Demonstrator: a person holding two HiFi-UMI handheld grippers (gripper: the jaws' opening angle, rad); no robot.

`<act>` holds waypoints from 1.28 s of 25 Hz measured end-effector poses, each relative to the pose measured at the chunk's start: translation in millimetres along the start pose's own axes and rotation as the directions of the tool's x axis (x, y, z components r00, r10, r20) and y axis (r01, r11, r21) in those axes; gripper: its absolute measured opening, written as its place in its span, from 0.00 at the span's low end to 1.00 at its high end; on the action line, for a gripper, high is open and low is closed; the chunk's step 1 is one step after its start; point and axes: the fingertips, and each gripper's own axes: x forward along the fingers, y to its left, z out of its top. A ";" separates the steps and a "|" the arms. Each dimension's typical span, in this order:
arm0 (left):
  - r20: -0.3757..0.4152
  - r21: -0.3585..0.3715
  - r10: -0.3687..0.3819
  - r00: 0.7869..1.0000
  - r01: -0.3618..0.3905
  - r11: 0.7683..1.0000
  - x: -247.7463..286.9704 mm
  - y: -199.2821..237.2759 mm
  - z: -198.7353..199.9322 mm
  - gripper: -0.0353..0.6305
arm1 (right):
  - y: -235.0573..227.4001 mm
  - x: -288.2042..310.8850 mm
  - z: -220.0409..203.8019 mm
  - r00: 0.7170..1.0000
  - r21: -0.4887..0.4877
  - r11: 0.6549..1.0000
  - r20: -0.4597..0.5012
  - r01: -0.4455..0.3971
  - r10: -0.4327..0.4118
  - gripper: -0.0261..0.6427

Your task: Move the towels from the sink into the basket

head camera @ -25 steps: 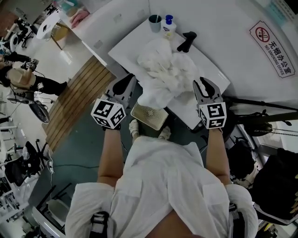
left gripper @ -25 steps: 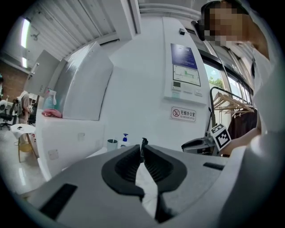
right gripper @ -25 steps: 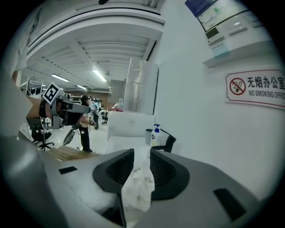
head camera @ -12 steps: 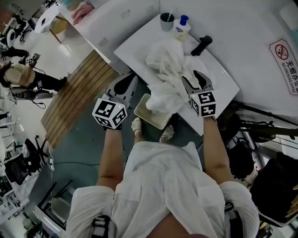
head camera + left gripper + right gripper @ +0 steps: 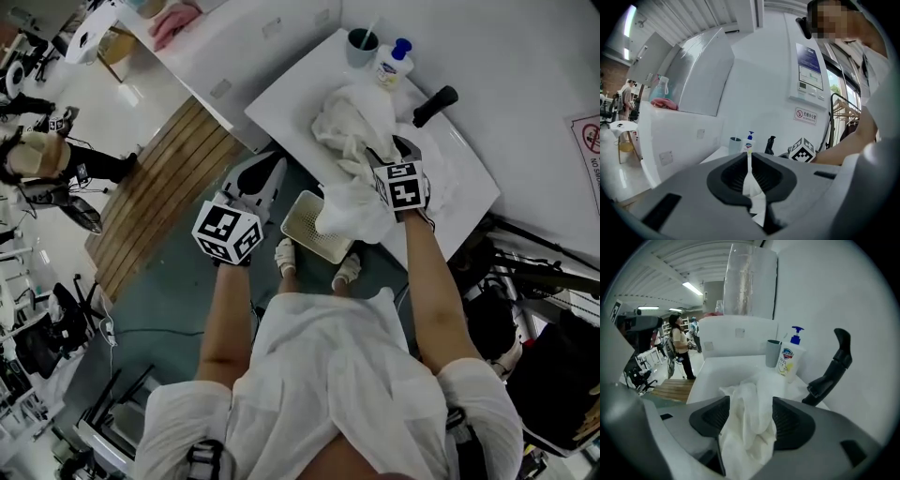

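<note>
White towels [image 5: 349, 127] are heaped in the white sink [image 5: 469, 178], and one towel [image 5: 354, 208] hangs over its front edge down toward the cream perforated basket [image 5: 309, 230] on the floor. My right gripper [image 5: 396, 150] is down on that towel at the sink's front. Its jaws have just been opening, and a loose fold of towel [image 5: 749, 427] lies between them in the right gripper [image 5: 750, 404] view. My left gripper [image 5: 270, 164] hovers left of the basket with nothing hanging from it. In the left gripper [image 5: 749, 158] view only a thin white slit shows between its jaws.
A soap bottle [image 5: 392, 64], a grey cup [image 5: 361, 45] and a black tap [image 5: 434, 105] stand at the back of the sink. The person's feet [image 5: 286, 255] are next to the basket. A wooden slatted platform [image 5: 155, 187] lies to the left, with people beyond it.
My right gripper has swung left and down from beside the pile onto the hanging towel, its jaws wider. The left gripper has shifted slightly toward the sink.
</note>
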 end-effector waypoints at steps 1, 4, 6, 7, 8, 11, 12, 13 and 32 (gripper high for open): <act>-0.003 0.000 -0.003 1.000 0.003 1.000 1.2 5.2 -0.1 0.10 | 0.0 7.5 -0.9 1.000 -0.004 1.000 -0.022 0.008 -0.008 0.47; -0.009 0.003 -0.012 1.000 0.012 1.000 6.8 18.8 0.7 0.10 | -3.1 29.4 -3.9 0.996 -0.028 0.999 -0.084 0.032 -0.034 0.49; -0.013 0.003 -0.019 1.000 0.019 1.000 10.8 26.4 0.1 0.10 | -5.1 42.6 -7.7 0.989 -0.053 0.998 -0.136 0.044 -0.050 0.50; -0.015 0.002 -0.022 1.000 0.022 1.000 12.4 29.7 -0.8 0.10 | -5.7 48.9 -10.2 0.985 -0.070 0.996 -0.162 0.049 -0.060 0.50; -0.019 0.001 -0.024 1.000 0.024 1.000 13.5 32.6 -2.0 0.10 | -6.5 54.9 -12.7 0.980 -0.090 0.994 -0.187 0.054 -0.071 0.50; -0.030 -0.004 -0.032 0.999 0.032 0.999 14.8 38.8 -5.9 0.10 | -10.3 70.6 -20.9 0.961 -0.152 0.986 -0.255 0.071 -0.108 0.51; -0.035 -0.004 -0.034 0.999 0.034 0.999 15.4 40.6 -7.2 0.10 | -12.4 75.5 -23.8 0.954 -0.161 0.984 -0.276 0.077 -0.120 0.51; -0.039 -0.003 -0.036 0.999 0.036 0.999 16.2 42.2 -8.4 0.10 | -15.4 80.3 -26.6 0.947 -0.161 0.983 -0.295 0.085 -0.131 0.51; -0.033 0.009 -0.066 0.997 0.067 0.998 14.7 54.0 4.4 0.10 | -22.8 50.1 5.3 0.958 -0.002 0.981 -0.214 0.192 -0.188 0.15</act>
